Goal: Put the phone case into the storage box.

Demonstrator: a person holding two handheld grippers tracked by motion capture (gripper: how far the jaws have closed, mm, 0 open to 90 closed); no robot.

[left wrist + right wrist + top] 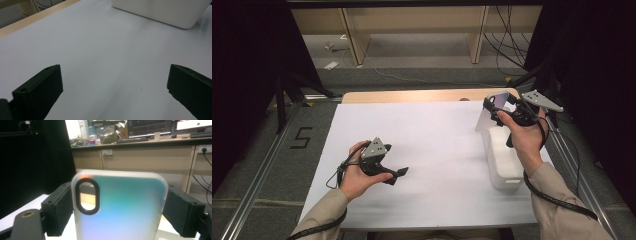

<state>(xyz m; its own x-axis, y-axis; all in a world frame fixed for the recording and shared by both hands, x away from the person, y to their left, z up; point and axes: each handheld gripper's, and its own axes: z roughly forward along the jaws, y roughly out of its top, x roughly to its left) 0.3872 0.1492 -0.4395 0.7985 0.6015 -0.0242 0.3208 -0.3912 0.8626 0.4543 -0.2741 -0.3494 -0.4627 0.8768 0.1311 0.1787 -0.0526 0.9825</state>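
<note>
Frosted translucent phone case, black oval camera cutout, pinched upright in right gripper; left gripper spread.

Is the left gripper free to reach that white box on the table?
Probably yes: the left gripper is open and empty, with bare white table cover between it and the white box.

a person's right gripper is clamping a frosted translucent phone case above a white plastic bin; the left gripper is resting low over the white table.
</note>
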